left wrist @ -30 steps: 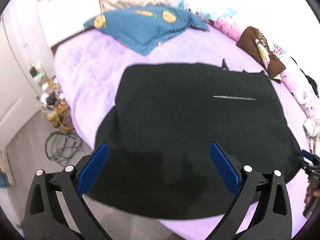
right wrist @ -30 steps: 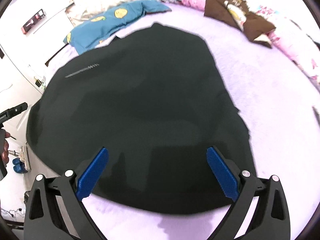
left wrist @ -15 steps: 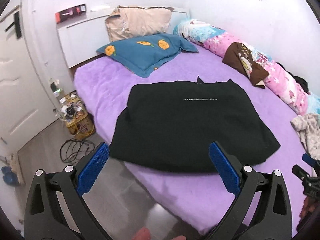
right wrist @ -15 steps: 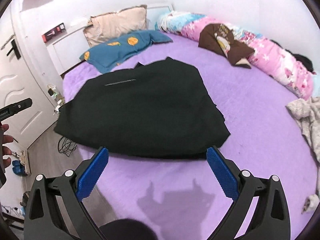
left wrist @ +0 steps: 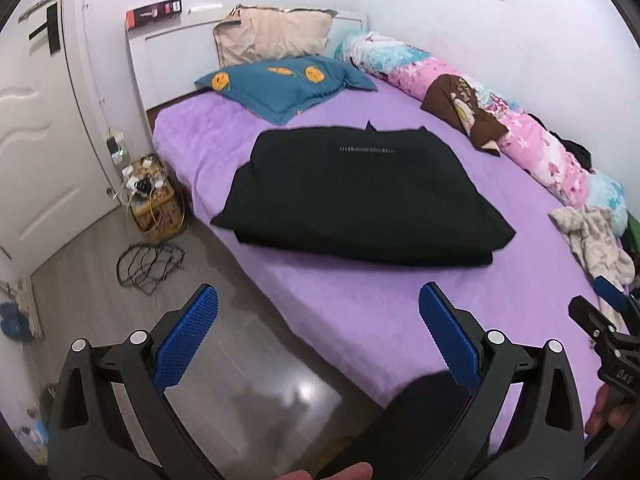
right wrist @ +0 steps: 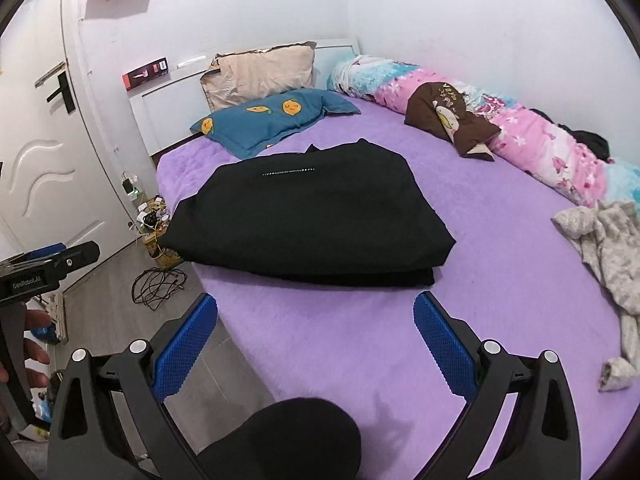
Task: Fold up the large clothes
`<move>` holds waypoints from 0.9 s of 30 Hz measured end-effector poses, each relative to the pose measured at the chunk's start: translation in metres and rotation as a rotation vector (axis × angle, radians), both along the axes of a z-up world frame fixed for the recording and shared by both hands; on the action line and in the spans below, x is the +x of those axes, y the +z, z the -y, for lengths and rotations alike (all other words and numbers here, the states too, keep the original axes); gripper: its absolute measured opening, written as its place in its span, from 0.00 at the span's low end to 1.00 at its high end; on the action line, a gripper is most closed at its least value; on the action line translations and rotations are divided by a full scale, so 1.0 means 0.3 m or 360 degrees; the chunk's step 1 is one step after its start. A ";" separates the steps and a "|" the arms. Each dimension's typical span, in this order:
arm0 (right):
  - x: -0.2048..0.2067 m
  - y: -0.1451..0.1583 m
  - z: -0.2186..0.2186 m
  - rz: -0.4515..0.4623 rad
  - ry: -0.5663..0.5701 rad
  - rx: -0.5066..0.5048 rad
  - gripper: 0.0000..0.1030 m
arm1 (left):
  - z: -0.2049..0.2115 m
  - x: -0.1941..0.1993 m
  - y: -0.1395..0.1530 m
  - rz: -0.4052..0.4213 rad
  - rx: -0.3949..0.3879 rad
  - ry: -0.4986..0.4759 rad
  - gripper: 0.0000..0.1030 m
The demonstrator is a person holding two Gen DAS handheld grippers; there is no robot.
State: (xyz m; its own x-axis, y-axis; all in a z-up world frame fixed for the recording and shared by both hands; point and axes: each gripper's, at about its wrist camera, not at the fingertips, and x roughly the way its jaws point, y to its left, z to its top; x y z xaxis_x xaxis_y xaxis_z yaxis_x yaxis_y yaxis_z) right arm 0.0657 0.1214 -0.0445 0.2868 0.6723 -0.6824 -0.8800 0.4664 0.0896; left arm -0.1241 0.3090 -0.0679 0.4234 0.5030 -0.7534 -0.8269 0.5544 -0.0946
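Both tongs [left wrist: 318, 334] [right wrist: 316, 334] have pulled back, released, from the folded black garment [left wrist: 360, 196].

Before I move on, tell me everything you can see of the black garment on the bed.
The black garment lies folded into a rough rectangle on the purple bedspread, near the bed's floor-side edge. It looks like soft, matte knit fabric in stacked layers, with the layered edges showing along its near side. A thin line of small white print crosses its upper face, and a small point of fabric sticks up at the far edge. Neither gripper touches it; both are open and held back.
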 end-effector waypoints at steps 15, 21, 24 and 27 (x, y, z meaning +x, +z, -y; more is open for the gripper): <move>-0.144 0.020 0.083 -0.0016 0.0065 0.0073 0.94 | 0.131 -0.077 0.043 -0.0009 0.0046 -0.0019 0.94; -0.140 0.025 0.096 -0.0022 0.0047 0.0095 0.94 | 0.143 -0.081 0.051 -0.0006 0.0058 -0.0027 0.94; -0.148 0.029 0.097 -0.0013 0.0042 0.0098 0.94 | 0.141 -0.083 0.052 0.0004 0.0055 -0.0036 0.94; -0.150 0.031 0.098 -0.0010 0.0042 0.0100 0.94 | 0.145 -0.080 0.042 -0.0022 0.0049 -0.0039 0.94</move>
